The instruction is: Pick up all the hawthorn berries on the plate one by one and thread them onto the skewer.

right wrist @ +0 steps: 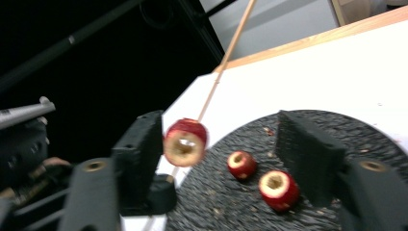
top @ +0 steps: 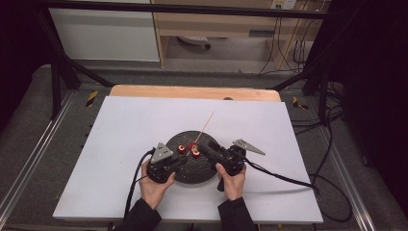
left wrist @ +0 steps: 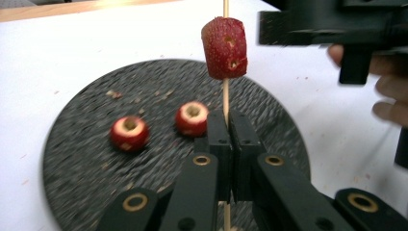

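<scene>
- Our left gripper (left wrist: 226, 144) is clamped on the skewer (left wrist: 225, 98), which runs straight up and away from its jaws.
- One fruit piece (left wrist: 224, 47) sits threaded just above that grip.
- Our right gripper (right wrist: 216, 159) stands half open, the threaded piece by one pad, unpinched.
- Two loose pieces (left wrist: 129, 133) wait on the plate (left wrist: 77, 159) below.

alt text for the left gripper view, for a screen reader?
The left gripper's two black jaws are shut on a thin wooden skewer standing upright, with one cored red fruit threaded on it above the jaws. Behind, two more cored fruits lie on a round dark plate; the other gripper shows at upper right.
</scene>
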`<state>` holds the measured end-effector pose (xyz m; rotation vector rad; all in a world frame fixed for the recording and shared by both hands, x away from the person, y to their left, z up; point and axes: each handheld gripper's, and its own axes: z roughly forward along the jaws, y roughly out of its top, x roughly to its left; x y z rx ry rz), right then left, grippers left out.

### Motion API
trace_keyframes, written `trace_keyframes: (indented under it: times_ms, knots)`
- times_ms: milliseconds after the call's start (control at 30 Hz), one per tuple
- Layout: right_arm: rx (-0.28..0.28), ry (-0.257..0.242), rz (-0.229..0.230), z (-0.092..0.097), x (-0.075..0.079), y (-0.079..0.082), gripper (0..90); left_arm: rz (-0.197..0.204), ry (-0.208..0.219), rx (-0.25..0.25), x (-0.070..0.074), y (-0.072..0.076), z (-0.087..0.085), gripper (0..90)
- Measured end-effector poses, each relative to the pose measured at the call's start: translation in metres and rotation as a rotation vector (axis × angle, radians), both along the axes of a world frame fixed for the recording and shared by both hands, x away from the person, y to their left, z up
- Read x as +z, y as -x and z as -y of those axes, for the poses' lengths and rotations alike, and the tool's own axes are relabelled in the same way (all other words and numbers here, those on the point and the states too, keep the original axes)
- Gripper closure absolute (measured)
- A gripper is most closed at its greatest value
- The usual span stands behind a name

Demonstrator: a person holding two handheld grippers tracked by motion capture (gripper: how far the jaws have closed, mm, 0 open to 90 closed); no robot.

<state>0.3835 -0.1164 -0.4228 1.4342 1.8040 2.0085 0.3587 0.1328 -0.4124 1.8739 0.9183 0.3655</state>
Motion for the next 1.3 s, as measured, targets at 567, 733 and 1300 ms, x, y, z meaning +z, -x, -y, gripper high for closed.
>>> trace_keyframes:
  times_ms: [567,733,1300]
  knots:
    - [0.132,0.369,-0.053,0.015,0.002,-0.008,3.0,-0.01,-0.067,0.003,-0.006,0.017,-0.062,88.2]
    - [0.173,0.479,-0.078,0.017,0.006,-0.013,3.6,-0.011,-0.076,0.009,-0.01,0.023,-0.077,88.2]
    - [0.334,0.77,-0.13,-0.018,0.026,-0.045,5.7,-0.02,-0.108,0.015,-0.023,0.034,-0.098,88.2]
